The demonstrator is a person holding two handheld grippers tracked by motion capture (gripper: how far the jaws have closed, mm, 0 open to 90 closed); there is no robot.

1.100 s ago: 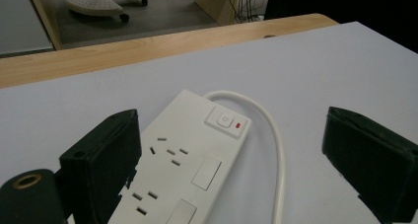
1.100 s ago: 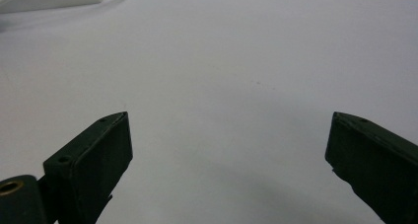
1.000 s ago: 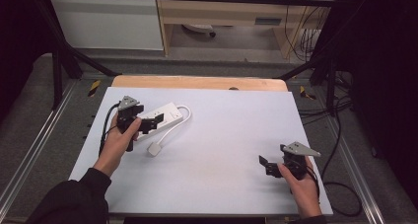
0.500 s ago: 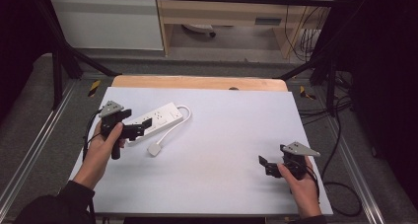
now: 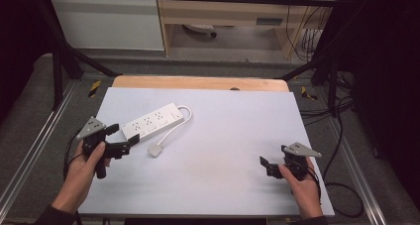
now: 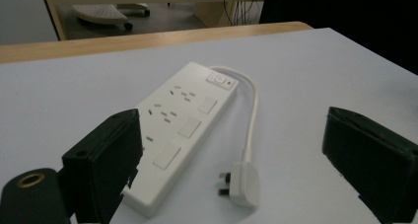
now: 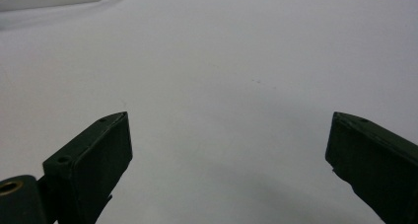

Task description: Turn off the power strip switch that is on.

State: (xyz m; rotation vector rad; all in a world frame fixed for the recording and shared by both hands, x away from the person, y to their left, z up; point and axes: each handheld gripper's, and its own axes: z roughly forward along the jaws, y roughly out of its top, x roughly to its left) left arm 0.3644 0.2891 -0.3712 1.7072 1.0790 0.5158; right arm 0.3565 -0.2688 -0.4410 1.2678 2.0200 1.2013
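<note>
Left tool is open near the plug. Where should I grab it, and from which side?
Grip the plug body across its flat sides, coming from above with the left tool. It lies on its side, pins facing the strip; avoid the cord end.

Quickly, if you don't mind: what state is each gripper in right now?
Left gripper: open, holding nothing, jaws wide apart just short of the power strip and its plug.
Right gripper: open, holding nothing, above bare table.

Even overhead light on the pale table (image 5: 223, 136), dark room edges, soft faint shadows, no glare, high view slightly soft, near jaws blurred in both gripper views
</note>
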